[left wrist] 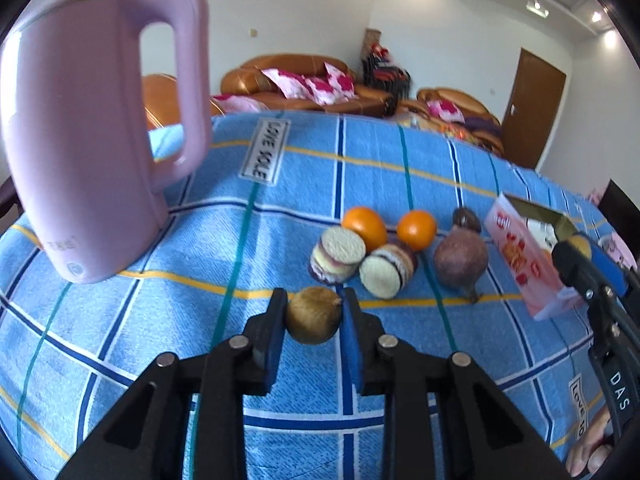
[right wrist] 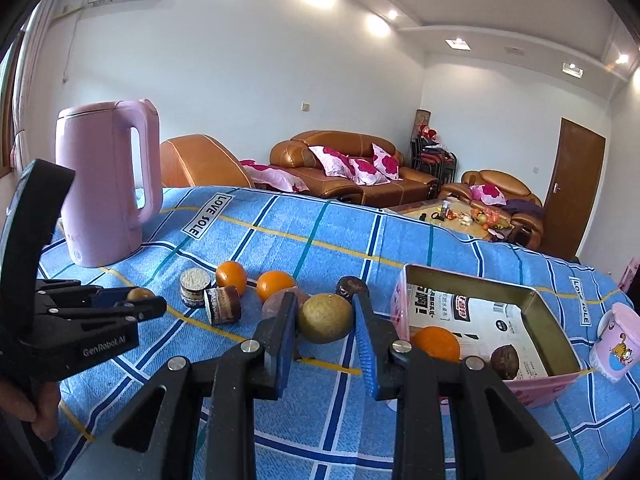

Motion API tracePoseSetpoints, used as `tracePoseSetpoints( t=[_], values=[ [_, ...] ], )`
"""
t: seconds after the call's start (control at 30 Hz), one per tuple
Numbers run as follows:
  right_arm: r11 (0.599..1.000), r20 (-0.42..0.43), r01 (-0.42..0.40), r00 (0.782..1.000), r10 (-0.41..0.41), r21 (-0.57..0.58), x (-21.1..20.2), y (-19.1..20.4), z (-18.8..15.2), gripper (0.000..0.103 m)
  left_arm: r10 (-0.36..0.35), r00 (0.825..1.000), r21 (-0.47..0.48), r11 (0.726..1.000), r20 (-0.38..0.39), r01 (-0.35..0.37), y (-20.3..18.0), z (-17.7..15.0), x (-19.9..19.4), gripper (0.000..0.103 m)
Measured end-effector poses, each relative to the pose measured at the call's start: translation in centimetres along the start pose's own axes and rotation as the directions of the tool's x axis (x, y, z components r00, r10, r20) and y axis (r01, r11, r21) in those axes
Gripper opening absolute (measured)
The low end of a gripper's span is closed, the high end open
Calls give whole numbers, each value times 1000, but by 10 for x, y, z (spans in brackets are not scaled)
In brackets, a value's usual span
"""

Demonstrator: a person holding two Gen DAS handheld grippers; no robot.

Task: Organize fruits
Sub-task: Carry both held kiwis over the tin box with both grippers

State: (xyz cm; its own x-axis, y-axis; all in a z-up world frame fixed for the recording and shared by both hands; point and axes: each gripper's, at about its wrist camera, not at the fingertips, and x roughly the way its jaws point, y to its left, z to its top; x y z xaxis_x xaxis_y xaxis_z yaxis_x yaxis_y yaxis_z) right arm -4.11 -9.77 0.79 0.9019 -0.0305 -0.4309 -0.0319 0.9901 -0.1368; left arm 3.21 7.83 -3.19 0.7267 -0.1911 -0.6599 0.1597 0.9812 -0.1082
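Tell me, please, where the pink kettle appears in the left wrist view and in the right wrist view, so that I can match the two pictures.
Left wrist view: the pink kettle fills the upper left, large and tilted by the lens, standing on the blue checked cloth.
Right wrist view: the kettle stands smaller at the left, upright, at the far left of the cloth.
Shared landmark: the "LOVE SOLE" label just right of the kettle's handle.

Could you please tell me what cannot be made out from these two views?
- Box contents: left wrist view, its near wall hides them.
- Dark fruit in the box: right wrist view, right gripper covers its lower part; kind unclear.
- Kettle print: left wrist view, blurred.
- Coffee table clutter: right wrist view, too small.
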Motion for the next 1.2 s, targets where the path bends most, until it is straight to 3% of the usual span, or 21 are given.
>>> tracePoseSetpoints(
  t=[0.2, 0.4, 0.53, 0.63, 0.83, 1.03, 1.2],
  values=[
    [999, 31, -9, 999, 7, 38, -7, -14, 6, 30, 17, 993, 8, 1000, 119, -18, -14, 2, -17, 29],
    [995, 85, -25, 996, 17, 95, -16, -40, 10, 30, -104, 973, 17, 995, 205, 102, -30, 5, -36, 29],
    [990, 118, -48, 993, 33, 129, -22, -58, 10, 30, -126, 964, 53, 992, 235, 117, -44, 5, -45, 29],
    [988, 142, -66, 989, 46, 139, -27, -67, 11, 30, -127, 961, 70, 991, 246, 113, -54, 6, -47, 29],
    [973, 220, -176, 965, 141, 151, -41, -89, 8, 30, -151, 957, 86, 987, 246, 133, -75, 9, -49, 29],
    [970, 231, -170, 965, 128, 174, -44, -110, 5, 30, -177, 952, 114, 982, 249, 153, -103, 13, -49, 29],
    [973, 206, -101, 977, 57, 206, -43, -132, 3, 30, -166, 958, 138, 981, 234, 136, -130, 19, -44, 29]
  ],
)
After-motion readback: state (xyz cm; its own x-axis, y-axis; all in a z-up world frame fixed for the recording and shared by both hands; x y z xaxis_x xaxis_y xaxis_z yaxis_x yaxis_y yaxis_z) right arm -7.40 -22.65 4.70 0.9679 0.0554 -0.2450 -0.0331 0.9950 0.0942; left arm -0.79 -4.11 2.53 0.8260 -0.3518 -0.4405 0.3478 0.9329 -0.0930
